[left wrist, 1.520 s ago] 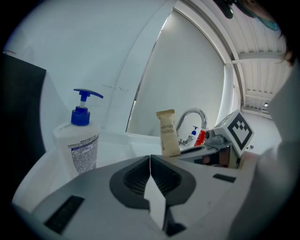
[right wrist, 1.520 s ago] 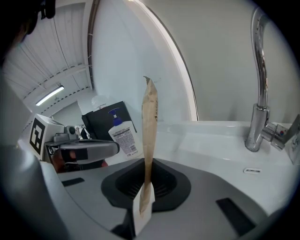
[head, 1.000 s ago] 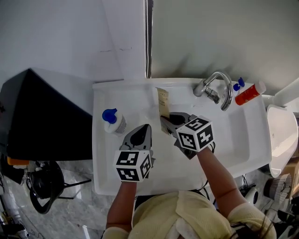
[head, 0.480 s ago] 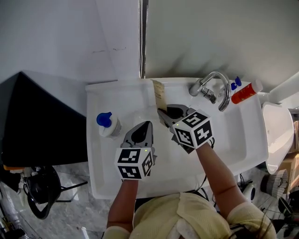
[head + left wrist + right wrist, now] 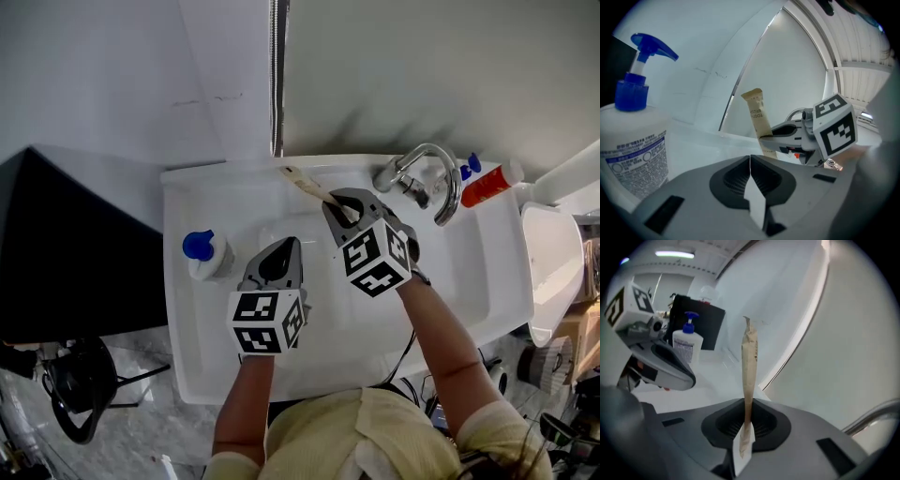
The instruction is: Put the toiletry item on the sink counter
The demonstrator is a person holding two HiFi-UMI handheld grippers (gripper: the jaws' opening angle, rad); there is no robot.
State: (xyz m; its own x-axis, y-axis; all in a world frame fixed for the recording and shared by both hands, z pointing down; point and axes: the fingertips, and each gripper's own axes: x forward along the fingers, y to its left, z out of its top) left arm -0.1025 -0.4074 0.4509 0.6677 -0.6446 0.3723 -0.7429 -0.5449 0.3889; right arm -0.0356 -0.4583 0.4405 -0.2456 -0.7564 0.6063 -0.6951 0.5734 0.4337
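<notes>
A thin tan paper-wrapped toothbrush packet (image 5: 306, 185) is clamped at its lower end in my right gripper (image 5: 339, 206), which is shut on it above the back of the white sink (image 5: 187, 319). The packet slants up and to the back left over the rear counter strip. In the right gripper view the packet (image 5: 749, 357) stands edge-on between the closed pads of that gripper (image 5: 746, 408). My left gripper (image 5: 285, 247) hovers over the basin's left half, shut and empty; its jaws (image 5: 750, 161) meet with nothing between them, and the packet (image 5: 759, 119) shows beyond.
A white bottle with a blue spray top (image 5: 202, 254) stands on the sink's left rim. The chrome faucet (image 5: 427, 171) is at the back right, with a red tube (image 5: 487, 185) beside it. A dark bin (image 5: 66, 244) is left of the sink.
My right gripper has moved toward the back of the sink and turned, so the packet now slants to the back left instead of lying flat to the view. The left gripper has barely moved.
</notes>
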